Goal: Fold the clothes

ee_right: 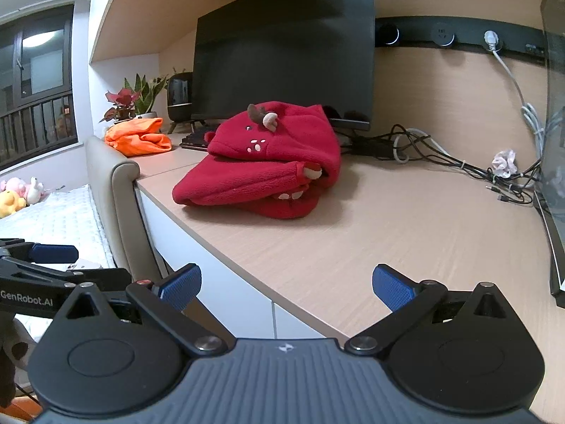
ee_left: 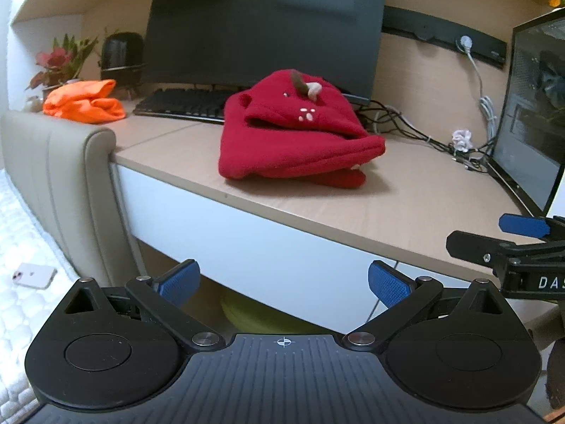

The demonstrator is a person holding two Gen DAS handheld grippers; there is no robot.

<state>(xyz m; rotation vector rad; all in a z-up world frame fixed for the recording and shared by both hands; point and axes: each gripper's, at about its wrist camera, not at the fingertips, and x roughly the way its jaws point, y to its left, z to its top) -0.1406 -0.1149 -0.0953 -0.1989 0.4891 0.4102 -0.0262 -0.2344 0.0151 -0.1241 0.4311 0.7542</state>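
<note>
Writing is showing on both tools: "GenRobot.AI" in white on the side of our left gripper (ee_right: 53, 252), and "DAS", cut off by the edge, on our right gripper (ee_left: 522, 226).

We are holding two grippers, and both are standing wide apart with nothing between the blue pads (ee_left: 178, 281). Neither one is touching any cloth.

We are counting two pieces of clothing. One red fleece hoodie (ee_left: 296, 134) is lying folded in a bundle on the desk (ee_left: 353, 208), well ahead of our left fingers and a bit to the right of them. From our right fingers it is sitting ahead and to the left. One orange garment (ee_left: 84, 102) is lying crumpled far ahead and to the left, near the plant (ee_left: 61, 62).

We are also seeing one dark monitor (ee_left: 265, 24) behind the hoodie, one keyboard (ee_left: 183, 104), and one phone (ee_left: 33, 275) on the white bed.
</note>
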